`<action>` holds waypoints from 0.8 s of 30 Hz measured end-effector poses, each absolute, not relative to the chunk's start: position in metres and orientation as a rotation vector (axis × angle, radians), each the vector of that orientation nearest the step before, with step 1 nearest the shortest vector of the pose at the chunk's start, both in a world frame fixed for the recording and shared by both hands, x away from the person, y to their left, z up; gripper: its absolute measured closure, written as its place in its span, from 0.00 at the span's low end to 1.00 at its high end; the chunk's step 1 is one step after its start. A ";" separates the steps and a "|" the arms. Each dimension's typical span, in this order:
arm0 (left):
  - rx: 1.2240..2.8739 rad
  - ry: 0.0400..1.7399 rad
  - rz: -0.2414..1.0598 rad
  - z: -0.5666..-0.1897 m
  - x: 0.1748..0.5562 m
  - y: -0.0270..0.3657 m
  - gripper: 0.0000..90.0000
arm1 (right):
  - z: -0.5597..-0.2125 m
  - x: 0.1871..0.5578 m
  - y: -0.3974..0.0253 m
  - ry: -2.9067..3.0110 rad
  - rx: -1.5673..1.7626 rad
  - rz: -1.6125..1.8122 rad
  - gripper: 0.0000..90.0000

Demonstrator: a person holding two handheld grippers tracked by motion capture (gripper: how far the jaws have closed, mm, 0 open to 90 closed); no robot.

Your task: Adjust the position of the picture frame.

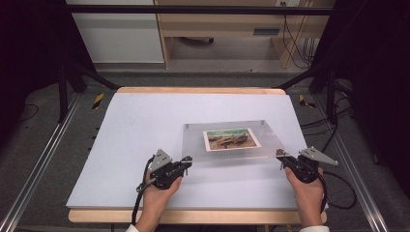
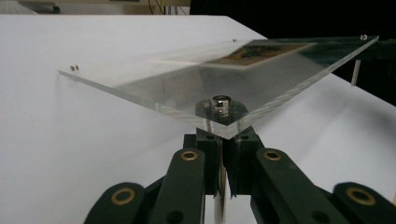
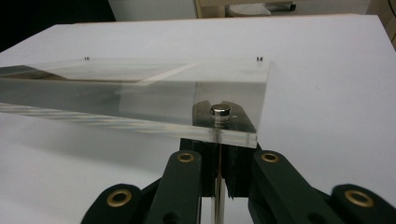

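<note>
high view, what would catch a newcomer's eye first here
A clear acrylic frame with a small picture inside sits mid-table on the white table cover. The left gripper and right gripper each pinch a near corner, jaws shut beneath a small metal stud.

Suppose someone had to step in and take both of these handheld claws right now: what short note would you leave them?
Left gripper: shut on the near-left corner of the clear acrylic sheet, at its metal stud.
Right gripper: shut on the near-right corner, at its stud.
Sheet: near edge raised off the white table; a picture lies in its middle.
Done: both corners gripped.
Left: probably lift or set it down evenly, both hands together.
</note>
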State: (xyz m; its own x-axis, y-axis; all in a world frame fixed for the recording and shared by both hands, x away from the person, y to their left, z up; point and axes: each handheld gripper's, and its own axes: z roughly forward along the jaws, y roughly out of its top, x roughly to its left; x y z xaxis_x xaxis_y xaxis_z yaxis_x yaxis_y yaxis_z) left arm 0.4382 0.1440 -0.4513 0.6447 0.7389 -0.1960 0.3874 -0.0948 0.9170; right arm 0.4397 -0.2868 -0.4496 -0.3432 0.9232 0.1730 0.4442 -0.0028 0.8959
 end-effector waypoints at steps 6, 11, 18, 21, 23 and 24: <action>1.667 0.932 0.424 -0.436 0.440 0.173 0.93 | -0.434 0.439 -0.259 1.792 1.390 1.336 0.94; 1.627 0.959 0.434 -0.428 0.443 0.196 0.93 | -0.427 0.444 -0.233 1.806 1.364 1.335 0.94; 1.607 0.951 0.489 -0.425 0.460 0.227 0.93 | -0.428 0.462 -0.197 1.771 1.371 1.339 0.94; 1.606 0.955 0.502 -0.428 0.465 0.233 0.93 | -0.429 0.465 -0.188 1.769 1.366 1.329 0.93; 1.604 0.971 0.506 -0.433 0.468 0.238 0.93 | -0.431 0.465 -0.182 1.767 1.357 1.321 0.93; 1.608 0.979 0.505 -0.436 0.470 0.240 0.93 | -0.431 0.465 -0.180 1.770 1.344 1.313 0.93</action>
